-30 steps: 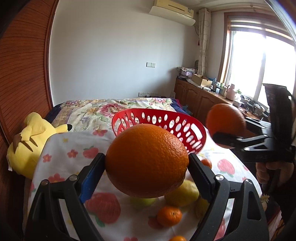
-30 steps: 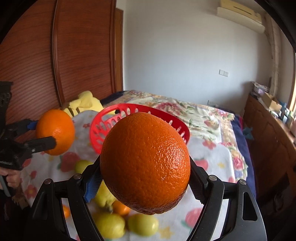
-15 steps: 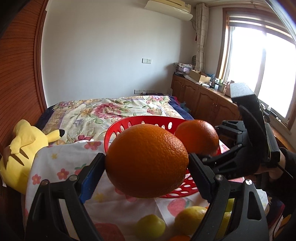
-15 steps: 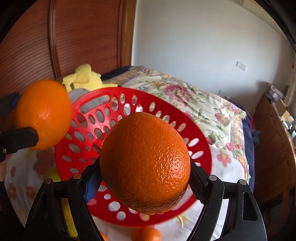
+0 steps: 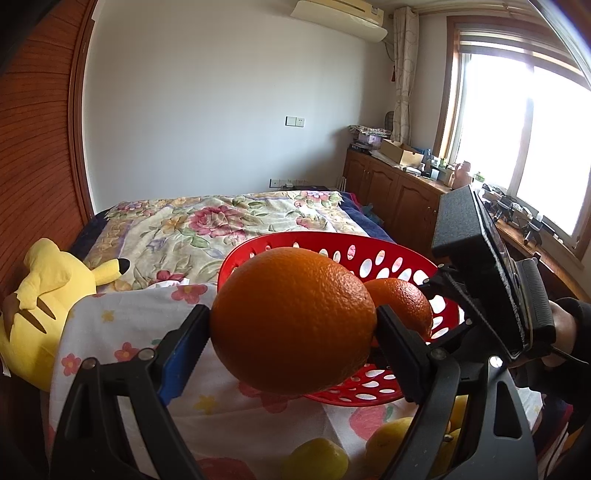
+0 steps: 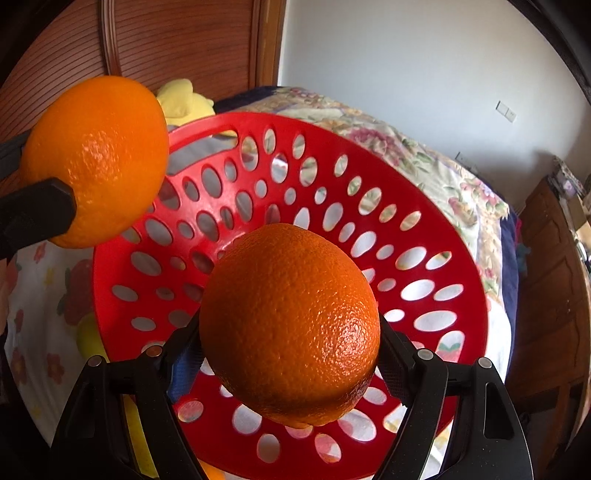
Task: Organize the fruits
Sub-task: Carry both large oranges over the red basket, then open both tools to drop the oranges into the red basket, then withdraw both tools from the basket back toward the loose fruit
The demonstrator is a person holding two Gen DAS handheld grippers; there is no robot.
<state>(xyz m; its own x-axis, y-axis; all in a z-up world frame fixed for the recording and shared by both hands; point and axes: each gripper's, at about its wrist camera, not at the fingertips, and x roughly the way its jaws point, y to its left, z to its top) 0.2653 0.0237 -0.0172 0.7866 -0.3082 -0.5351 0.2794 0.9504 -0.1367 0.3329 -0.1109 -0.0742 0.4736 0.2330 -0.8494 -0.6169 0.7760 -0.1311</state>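
Through the left wrist I see my left gripper (image 5: 293,325) pinching an orange (image 5: 293,321), the red basket (image 5: 391,254) just beyond its tips. Through the right wrist, my right gripper (image 6: 290,347) clamps a second orange (image 6: 290,321) above the basket's floor; next I'd judge both need lowering and releasing.

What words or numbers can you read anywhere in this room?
None can be read.
The air conditioner shows no legible brand.
The cardboard box and clutter on the cabinet are too small and blurred.
The oranges, red basket and flowered cloth carry no writing.
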